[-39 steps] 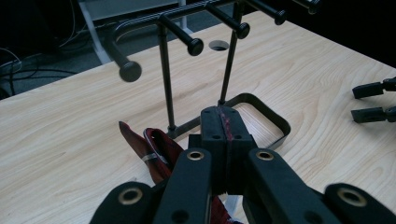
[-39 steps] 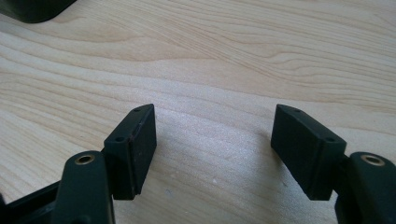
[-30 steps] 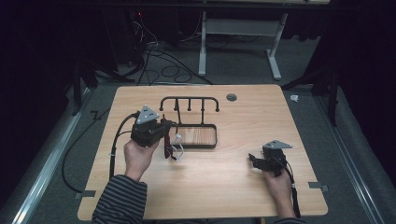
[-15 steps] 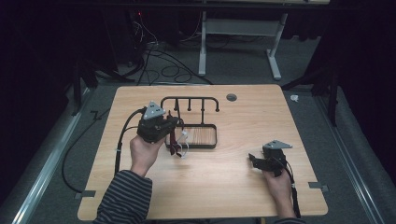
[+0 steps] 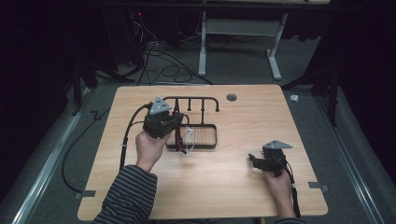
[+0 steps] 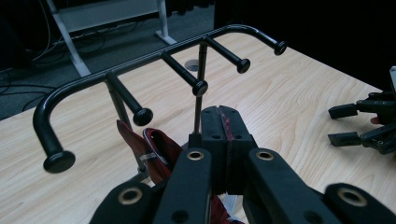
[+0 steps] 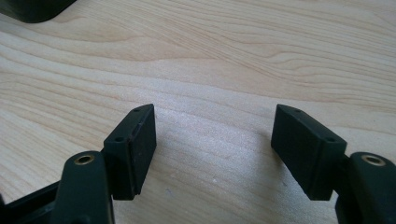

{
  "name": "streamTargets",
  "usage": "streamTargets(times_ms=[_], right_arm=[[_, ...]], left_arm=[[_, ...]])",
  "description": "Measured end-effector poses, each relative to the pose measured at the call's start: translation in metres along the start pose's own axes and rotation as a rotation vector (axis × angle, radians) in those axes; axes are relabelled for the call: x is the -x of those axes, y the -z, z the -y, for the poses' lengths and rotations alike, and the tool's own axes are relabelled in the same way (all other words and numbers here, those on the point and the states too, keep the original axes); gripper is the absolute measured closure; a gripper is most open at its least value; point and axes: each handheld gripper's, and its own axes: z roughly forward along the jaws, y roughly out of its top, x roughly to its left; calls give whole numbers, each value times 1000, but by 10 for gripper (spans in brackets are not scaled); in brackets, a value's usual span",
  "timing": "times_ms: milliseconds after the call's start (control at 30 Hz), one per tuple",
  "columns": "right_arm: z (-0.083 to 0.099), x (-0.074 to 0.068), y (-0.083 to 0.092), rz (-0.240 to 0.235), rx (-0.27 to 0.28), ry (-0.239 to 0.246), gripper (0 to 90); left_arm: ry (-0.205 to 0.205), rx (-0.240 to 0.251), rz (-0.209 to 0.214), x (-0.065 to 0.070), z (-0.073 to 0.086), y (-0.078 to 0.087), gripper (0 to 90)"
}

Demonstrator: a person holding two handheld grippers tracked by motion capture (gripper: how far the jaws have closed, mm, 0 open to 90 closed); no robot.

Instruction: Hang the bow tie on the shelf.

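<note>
Left gripper view: your left gripper (image 6: pixel 223 135) is closed on a red-strapped thing (image 6: pixel 156 149), below the black rack (image 6: pixel 154 57) at the desk's (image 5: pixel 233 191) far middle. Your right gripper (image 5: pixel 258 161) rests open near the right edge.

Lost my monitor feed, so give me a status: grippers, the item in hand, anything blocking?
Left gripper shut on red-and-clear item, hanging over rack tray. Right gripper open, empty, low over table. Rack pegs close ahead of left jaws.
</note>
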Motion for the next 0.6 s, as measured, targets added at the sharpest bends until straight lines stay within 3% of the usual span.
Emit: streamTargets(times_ms=[600], right_arm=[[0, 0, 0, 0, -1, -1, 321]], left_arm=[[3, 3, -2, 0, -16, -16, 897]])
